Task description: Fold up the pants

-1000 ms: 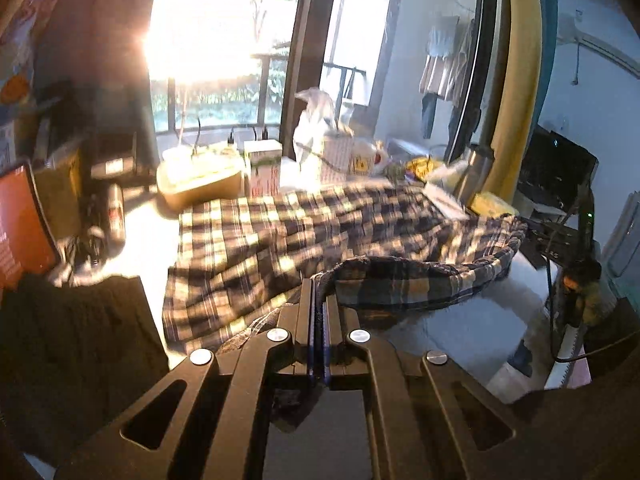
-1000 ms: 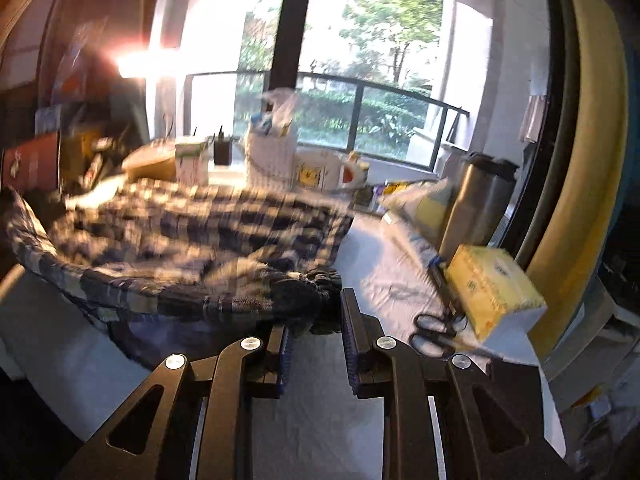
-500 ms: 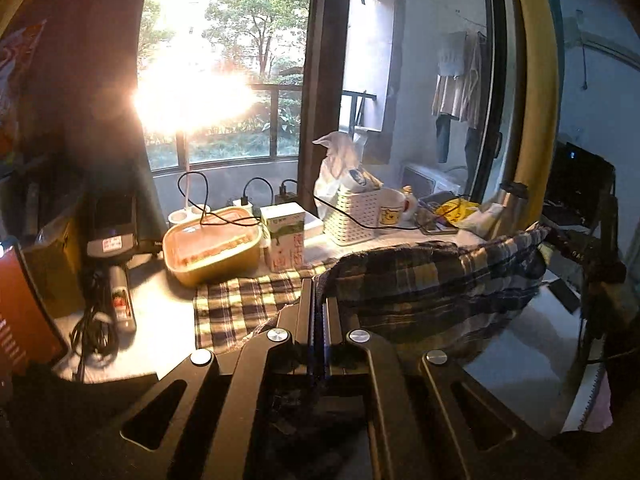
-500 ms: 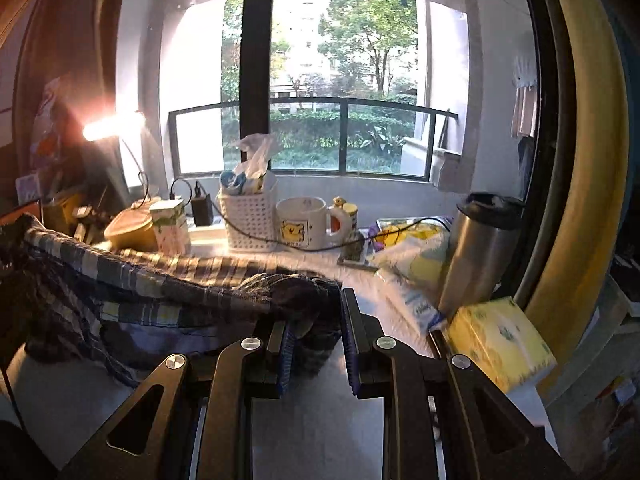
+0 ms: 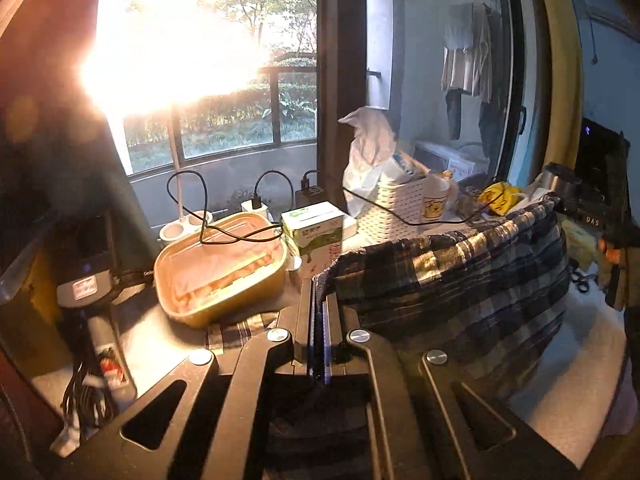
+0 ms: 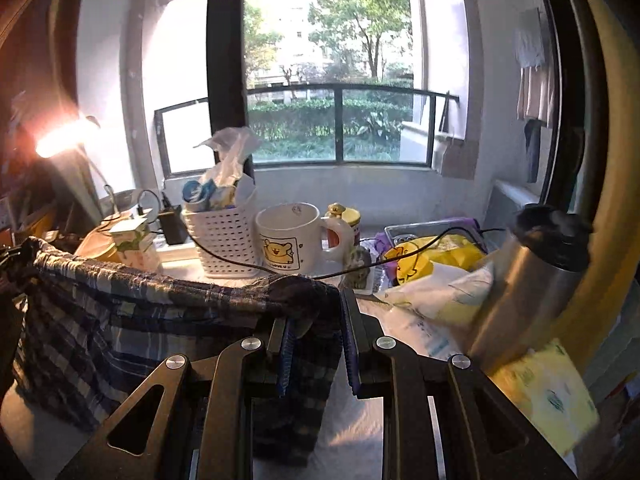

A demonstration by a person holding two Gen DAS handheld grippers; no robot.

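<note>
On my left side, a tan lunch box [image 5: 222, 266] sits on the table [image 5: 156, 344] with a black cable [image 5: 224, 236] looped over it, and a green-and-white carton [image 5: 316, 232] stands just beside it. My left claw [image 5: 319, 300] is pressed together on one corner of the plaid pants [image 5: 452, 280], thin cloth caught between the jaws. The pants hang in the air as a sagging band between my two claws, above the table. My right claw [image 6: 314, 320] pinches the other corner, a thick bunch of cloth [image 6: 300, 304] filling the gap between its blue pads [image 6: 285, 356]. Beyond it stand a white basket [image 6: 224, 240], a bear mug [image 6: 290, 238] and, farther right, a steel flask [image 6: 528, 284].
</note>
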